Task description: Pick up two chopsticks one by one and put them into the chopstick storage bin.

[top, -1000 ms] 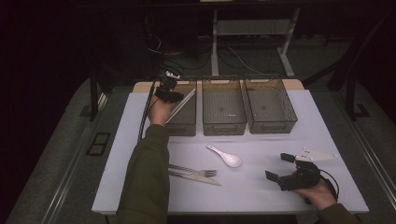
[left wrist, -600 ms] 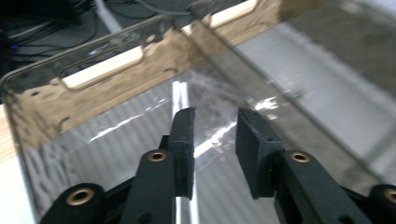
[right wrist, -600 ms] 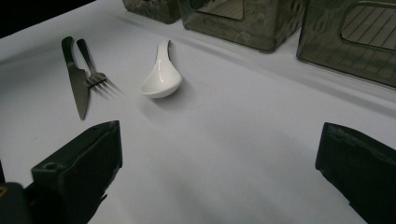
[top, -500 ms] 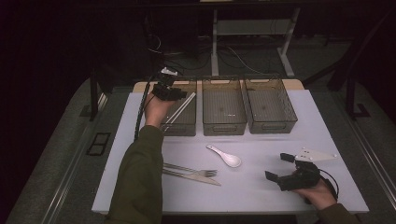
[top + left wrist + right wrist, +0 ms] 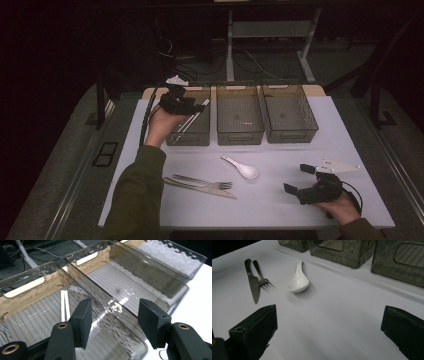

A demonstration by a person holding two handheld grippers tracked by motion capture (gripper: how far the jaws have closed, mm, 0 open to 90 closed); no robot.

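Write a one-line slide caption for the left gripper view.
Open left tongs poised above the leftmost bin, where white chopsticks lie.

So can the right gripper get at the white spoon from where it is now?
Probably yes: the right gripper is open, and bare table lies between it and the white spoon, nothing in the way.

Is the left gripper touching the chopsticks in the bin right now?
Apart. In the left gripper view the left gripper has open, empty jaws, and the chopsticks lie beyond them in the bin.

bins (image 5: 240, 117) wall far edge (near side bare)
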